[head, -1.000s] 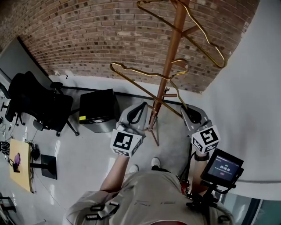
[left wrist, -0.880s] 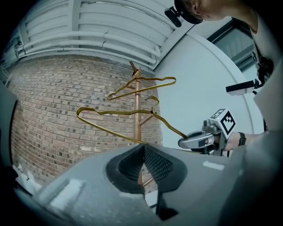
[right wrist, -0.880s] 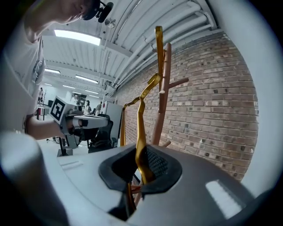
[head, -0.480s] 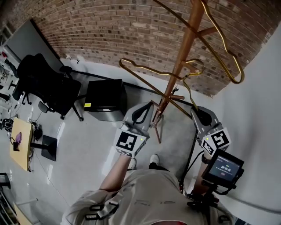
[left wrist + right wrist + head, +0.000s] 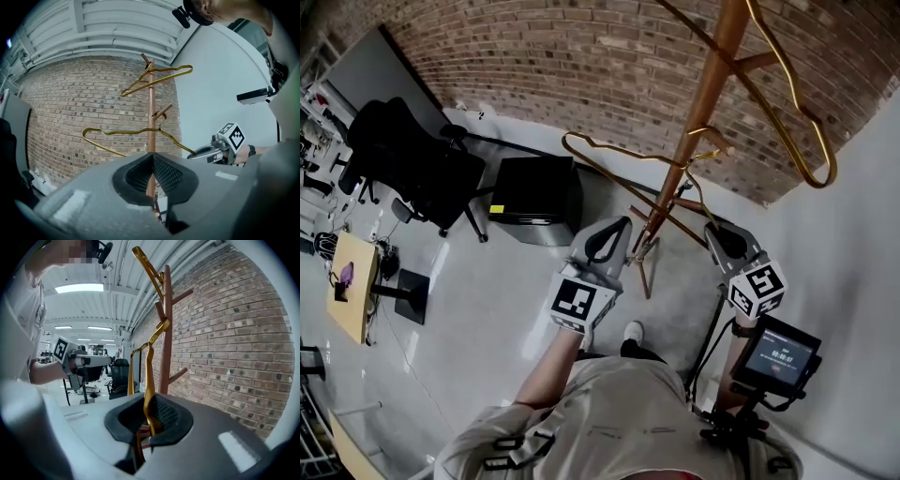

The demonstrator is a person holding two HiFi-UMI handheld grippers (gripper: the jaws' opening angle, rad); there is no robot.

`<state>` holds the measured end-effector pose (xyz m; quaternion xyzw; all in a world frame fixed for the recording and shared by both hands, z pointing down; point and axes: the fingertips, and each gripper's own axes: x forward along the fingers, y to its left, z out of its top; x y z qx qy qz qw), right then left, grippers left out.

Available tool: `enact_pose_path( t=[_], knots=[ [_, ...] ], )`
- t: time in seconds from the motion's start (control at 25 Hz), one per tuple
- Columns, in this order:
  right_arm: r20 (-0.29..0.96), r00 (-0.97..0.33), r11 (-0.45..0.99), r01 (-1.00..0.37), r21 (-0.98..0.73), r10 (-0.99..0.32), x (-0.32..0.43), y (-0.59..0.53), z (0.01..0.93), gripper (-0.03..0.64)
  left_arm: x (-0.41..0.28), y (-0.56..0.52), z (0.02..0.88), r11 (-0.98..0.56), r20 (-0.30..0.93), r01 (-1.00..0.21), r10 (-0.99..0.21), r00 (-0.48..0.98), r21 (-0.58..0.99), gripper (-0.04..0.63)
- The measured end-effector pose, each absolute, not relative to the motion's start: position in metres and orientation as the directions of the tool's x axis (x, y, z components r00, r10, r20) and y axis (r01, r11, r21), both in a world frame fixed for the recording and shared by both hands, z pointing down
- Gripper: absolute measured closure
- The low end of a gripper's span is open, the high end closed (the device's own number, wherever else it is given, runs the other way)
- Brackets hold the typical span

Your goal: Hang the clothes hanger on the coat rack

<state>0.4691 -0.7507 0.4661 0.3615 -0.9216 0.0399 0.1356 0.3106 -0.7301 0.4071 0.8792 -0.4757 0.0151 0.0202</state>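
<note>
Now | right hand-held gripper (image 5: 150,405) pinches hanger (image 5: 149,376) end | left hand-held gripper (image 5: 151,158) pressed together | coat rack (image 5: 703,103) between

Operator, clothing: pale beige short-sleeved shirt (image 5: 614,417); black harness straps (image 5: 517,450) with buckles across the lower front; white shoes (image 5: 633,331).

Left gripper (image 5: 614,234): smooth grey shell, black rubbery pads (image 5: 166,176) with a fine ribbed texture. From above, the black part has a teardrop-shaped opening. White left marker cube (image 5: 577,302) at its rear, a black square marker on each visible face.

Right gripper (image 5: 717,236): same grey shell and black pads. Right marker cube (image 5: 757,287) is of the same kind.

Black band (image 5: 741,330) on the right wrist. Black screen unit (image 5: 781,354) beside it: dark display, pale text, red patch. Thin black cable (image 5: 705,342) beside it.

Black head camera (image 5: 190,11).
</note>
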Motion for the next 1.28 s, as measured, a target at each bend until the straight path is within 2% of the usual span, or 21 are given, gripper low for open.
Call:
enact_pose_path(
  t=[0.2, 0.36, 0.52, 0.72, 0.84, 1.04, 1.12, 1.28],
  knots=[
    [0.305, -0.632, 0.69, -0.71, 0.14, -0.712, 0.468, -0.77, 0.48, 0.582, 0.304, -0.727, 0.416, -0.525, 0.071, -0.85, -0.847, 0.526, 0.029, 0.595],
    [0.306, -0.524, 0.593, -0.778, 0.207, -0.795, 0.478, -0.759, 0.488, 0.453, 0.304, -0.714, 0.421, -0.545, 0.08, -0.837, -0.834, 0.547, 0.04, 0.595],
    [0.243, -0.382, 0.437, -0.868, 0.238, -0.892, 0.493, -0.73, 0.467, 0.382, 0.297, -0.7, 0.41, -0.603, 0.061, -0.797, -0.795, 0.604, 0.036, 0.595],
    [0.151, -0.147, 0.183, -0.948, 0.26, -0.978, 0.521, -0.646, 0.434, 0.376, 0.287, -0.66, 0.409, -0.688, 0.025, -0.724, -0.724, 0.689, 0.048, 0.595],
    [0.13, -0.064, 0.085, -0.982, 0.168, -0.99, 0.525, -0.613, 0.431, 0.403, 0.289, -0.652, 0.415, -0.715, 0.03, -0.694, -0.694, 0.719, 0.081, 0.595],
    [0.076, 0.045, -0.045, -0.999, 0.001, -0.996, 0.483, -0.53, 0.427, 0.551, 0.277, -0.614, 0.413, -0.726, -0.072, -0.682, -0.688, 0.722, 0.09, 0.595],
    [0.096, 0.026, -0.025, -1.0, 0.009, -0.995, 0.447, -0.497, 0.428, 0.617, 0.272, -0.586, 0.413, -0.751, -0.06, -0.652, -0.659, 0.75, 0.104, 0.595],
    [0.134, -0.064, 0.066, -0.998, 0.012, -0.989, 0.407, -0.476, 0.427, 0.617, 0.282, -0.553, 0.412, -0.779, -0.028, -0.619, -0.624, 0.781, 0.099, 0.595]
  ],
)
